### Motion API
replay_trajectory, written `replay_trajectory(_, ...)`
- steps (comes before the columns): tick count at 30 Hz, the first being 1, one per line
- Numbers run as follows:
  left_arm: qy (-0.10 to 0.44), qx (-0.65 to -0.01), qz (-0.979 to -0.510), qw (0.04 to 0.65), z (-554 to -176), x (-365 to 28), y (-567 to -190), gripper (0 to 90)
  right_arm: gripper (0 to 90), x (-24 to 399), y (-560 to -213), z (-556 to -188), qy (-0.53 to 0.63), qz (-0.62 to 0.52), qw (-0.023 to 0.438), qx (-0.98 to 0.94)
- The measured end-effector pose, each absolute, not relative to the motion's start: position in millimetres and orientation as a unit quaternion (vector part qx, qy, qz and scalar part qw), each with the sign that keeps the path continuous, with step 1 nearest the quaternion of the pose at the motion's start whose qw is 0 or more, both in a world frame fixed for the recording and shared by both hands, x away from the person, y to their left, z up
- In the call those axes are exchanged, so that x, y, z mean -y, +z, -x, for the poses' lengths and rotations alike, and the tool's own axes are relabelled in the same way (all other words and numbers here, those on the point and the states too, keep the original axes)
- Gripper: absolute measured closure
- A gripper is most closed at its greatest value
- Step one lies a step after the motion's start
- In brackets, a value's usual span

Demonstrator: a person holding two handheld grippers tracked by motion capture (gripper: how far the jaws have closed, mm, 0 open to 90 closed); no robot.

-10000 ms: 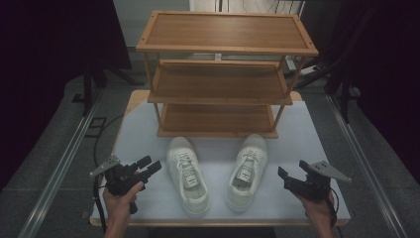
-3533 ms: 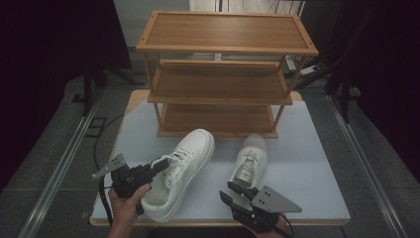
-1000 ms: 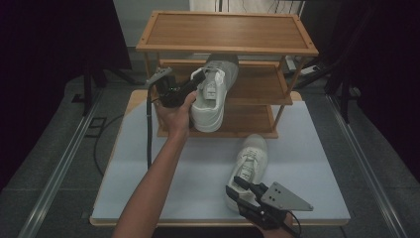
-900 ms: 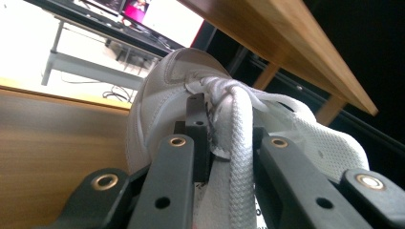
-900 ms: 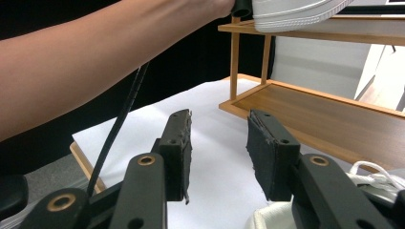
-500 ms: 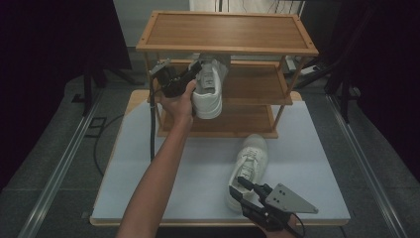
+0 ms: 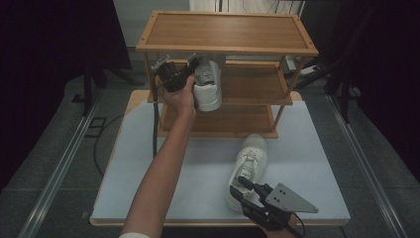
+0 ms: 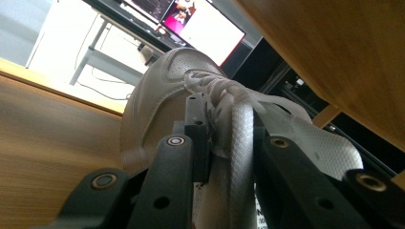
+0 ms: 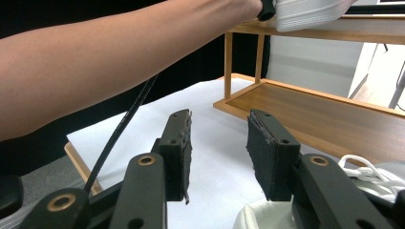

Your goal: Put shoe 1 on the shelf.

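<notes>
Shoe number one, a white sneaker (image 7: 207, 84), sits clamped in my left gripper (image 7: 184, 69) at the middle shelf (image 7: 252, 84) of the wooden rack (image 7: 225, 29); seen from the high view its heel faces me and overhangs the shelf's front edge, its toe pointing inward under the top board; whether the sole rests on the shelf I cannot tell; in the left gripper view my jaws are clenched on the shoe's collar beside the laces (image 8: 224, 90), the white upper (image 8: 157, 95) rising between them, the shelf board blurred below at the left and the underside of the top board (image 8: 334, 52) slanting above at the right; my left forearm (image 7: 163, 163) stretches from the bottom of the high view up to the rack, its cable (image 7: 155, 124) hanging down beside it; the second white sneaker (image 7: 249, 166) lies on the white tabletop (image 7: 317, 148) in front of the bottom shelf (image 7: 218, 119), toe toward the rack; my right gripper (image 7: 247, 188) hovers just at that shoe's heel, low on the near edge of the table; in the right gripper view its jaws stand apart with nothing between the pads (image 9: 260, 152), the heel and laces of the shoe (image 9: 377, 174) showing at the lower right, clear of the jaws as far as I can see.
</notes>
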State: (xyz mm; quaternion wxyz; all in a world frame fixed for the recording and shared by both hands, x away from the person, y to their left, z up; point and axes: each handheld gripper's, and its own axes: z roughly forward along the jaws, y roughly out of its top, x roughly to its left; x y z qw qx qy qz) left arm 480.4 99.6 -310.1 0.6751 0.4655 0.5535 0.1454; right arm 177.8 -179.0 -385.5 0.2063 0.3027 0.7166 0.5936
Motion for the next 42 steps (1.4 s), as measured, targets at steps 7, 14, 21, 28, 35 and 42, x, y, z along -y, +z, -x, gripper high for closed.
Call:
replay_trajectory(7,0.144,-0.558,-0.459,0.676,-484.3,-99.4,-312.6,78.5,59.9,176.1,-387.6,-176.4,0.591,-0.301,0.202,-0.72)
replay_trajectory(14,0.111,-0.549,-0.471,0.681,-491.3,-100.4,-313.8,73.7,59.6,174.0,-388.4,-175.6,0.591,-0.297,0.199,-0.723)
replay_trajectory(21,0.093,-0.539,-0.471,0.692,-495.0,-100.2,-314.6,61.7,59.4,172.3,-389.1,-174.8,0.59,-0.295,0.196,-0.725)
replay_trajectory(28,0.078,-0.533,-0.469,0.7,-491.9,-101.3,-314.8,51.2,59.4,171.4,-389.5,-174.5,0.589,-0.294,0.197,-0.726)
replay_trajectory(35,0.08,-0.525,-0.48,0.698,-477.6,-106.2,-315.5,48.3,59.3,168.6,-390.2,-173.9,0.587,-0.291,0.197,-0.729)
replay_trajectory(42,0.072,-0.511,-0.492,0.702,-454.9,-114.8,-316.3,47.4,59.3,168.4,-389.8,-173.3,0.587,-0.291,0.197,-0.729)
